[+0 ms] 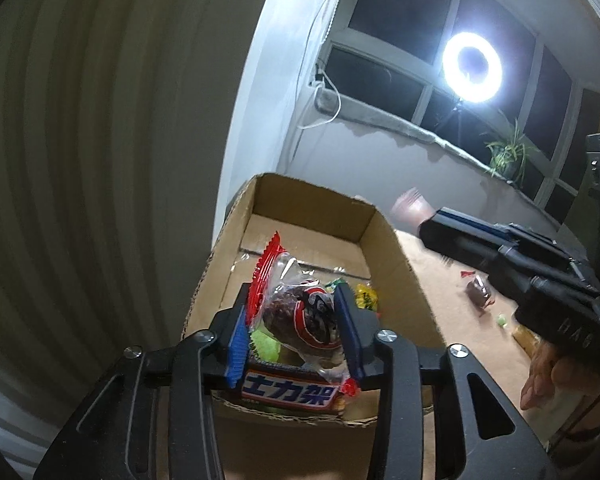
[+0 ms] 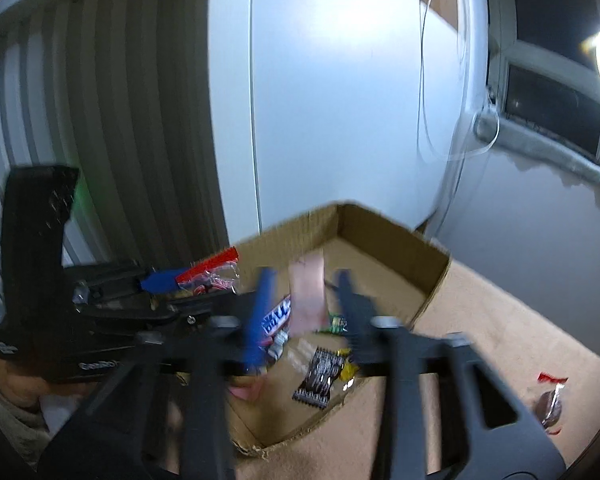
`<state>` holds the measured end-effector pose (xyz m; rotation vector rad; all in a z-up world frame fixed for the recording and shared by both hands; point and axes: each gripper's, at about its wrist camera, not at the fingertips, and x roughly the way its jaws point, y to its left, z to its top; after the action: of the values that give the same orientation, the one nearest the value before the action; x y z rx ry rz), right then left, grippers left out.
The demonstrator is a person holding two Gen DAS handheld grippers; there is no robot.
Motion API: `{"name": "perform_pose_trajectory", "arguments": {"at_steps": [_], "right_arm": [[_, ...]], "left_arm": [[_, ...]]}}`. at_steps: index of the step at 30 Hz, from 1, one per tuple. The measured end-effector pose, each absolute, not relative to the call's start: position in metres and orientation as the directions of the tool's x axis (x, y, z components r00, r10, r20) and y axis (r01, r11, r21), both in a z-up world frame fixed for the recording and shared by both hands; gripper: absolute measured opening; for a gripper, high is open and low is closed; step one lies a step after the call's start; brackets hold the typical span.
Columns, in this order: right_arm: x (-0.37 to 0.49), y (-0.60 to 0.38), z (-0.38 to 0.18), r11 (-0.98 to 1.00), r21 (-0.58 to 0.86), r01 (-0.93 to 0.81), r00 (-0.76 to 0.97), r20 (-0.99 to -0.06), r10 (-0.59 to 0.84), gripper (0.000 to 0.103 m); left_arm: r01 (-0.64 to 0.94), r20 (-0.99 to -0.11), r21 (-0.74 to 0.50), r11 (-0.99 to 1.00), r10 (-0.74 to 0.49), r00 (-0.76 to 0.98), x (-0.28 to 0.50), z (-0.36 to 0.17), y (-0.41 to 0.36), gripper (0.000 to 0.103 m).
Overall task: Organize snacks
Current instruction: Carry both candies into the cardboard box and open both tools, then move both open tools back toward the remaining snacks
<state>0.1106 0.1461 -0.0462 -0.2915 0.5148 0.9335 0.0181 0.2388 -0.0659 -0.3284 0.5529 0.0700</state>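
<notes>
My left gripper (image 1: 294, 312) is shut on a clear, red-edged packet with a brown snack (image 1: 300, 312) and holds it over the near end of an open cardboard box (image 1: 392, 256). In the box lie a bar with a blue label (image 1: 290, 396) and green and yellow packets (image 1: 366, 298). My right gripper (image 2: 306, 292), blurred, hovers over the same box (image 2: 428, 292) with a pink packet (image 2: 308, 300) between its fingers; whether it grips it is unclear. It also shows in the left wrist view (image 1: 424, 220). A black packet (image 2: 320, 376) lies in the box.
On the brown tabletop (image 1: 440, 292) right of the box lie a red-edged brown snack (image 1: 478, 290), a small green sweet (image 1: 501, 320) and a yellow packet (image 1: 526, 338). A ring light (image 1: 472, 66) and a potted plant (image 1: 508, 156) stand at the window.
</notes>
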Motion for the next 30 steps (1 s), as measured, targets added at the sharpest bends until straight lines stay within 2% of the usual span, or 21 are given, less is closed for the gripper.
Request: {"name": "perform_pose_trajectory", "arguments": {"at_steps": [2,3,7,11,15,20,30], "right_arm": [[0.109,0.14,-0.048,0.583,-0.015,-0.812,0.503,-0.525,0.687,0.057],[0.109,0.136,-0.049,0.589,-0.013,-0.808,0.508,-0.522,0.685,0.057],[0.106,0.118,-0.049,0.624,-0.002,-0.781,0.537,-0.513,0.67,0.057],[0.102,0.1,-0.047,0.652,0.012,-0.758,0.561,-0.498,0.661,0.058],[0.094,0.086,-0.045,0.674,0.012,-0.738,0.586,-0.482,0.651,0.066],[0.087,0.071,-0.043,0.69,0.022,-0.723,0.6,-0.473,0.645,0.067],[0.078,0.049,-0.042,0.701,0.034,-0.712,0.611,-0.461,0.644,0.068]], "left_arm": [[-0.158,-0.526,-0.271,0.95,-0.008,0.85,0.016,-0.065,0.238,0.057],[-0.159,-0.519,-0.264,0.951,-0.001,0.855,0.014,-0.064,0.237,0.059],[-0.172,-0.514,-0.243,0.955,0.023,0.857,0.01,-0.059,0.235,0.059],[-0.175,-0.507,-0.181,0.968,0.061,0.86,0.006,-0.047,0.225,0.066],[-0.171,-0.486,-0.143,0.975,0.082,0.87,0.0,-0.034,0.214,0.067],[-0.165,-0.458,-0.11,0.98,0.097,0.884,-0.005,-0.02,0.204,0.072],[-0.147,-0.431,-0.059,0.987,0.107,0.896,-0.015,-0.009,0.189,0.073]]}}
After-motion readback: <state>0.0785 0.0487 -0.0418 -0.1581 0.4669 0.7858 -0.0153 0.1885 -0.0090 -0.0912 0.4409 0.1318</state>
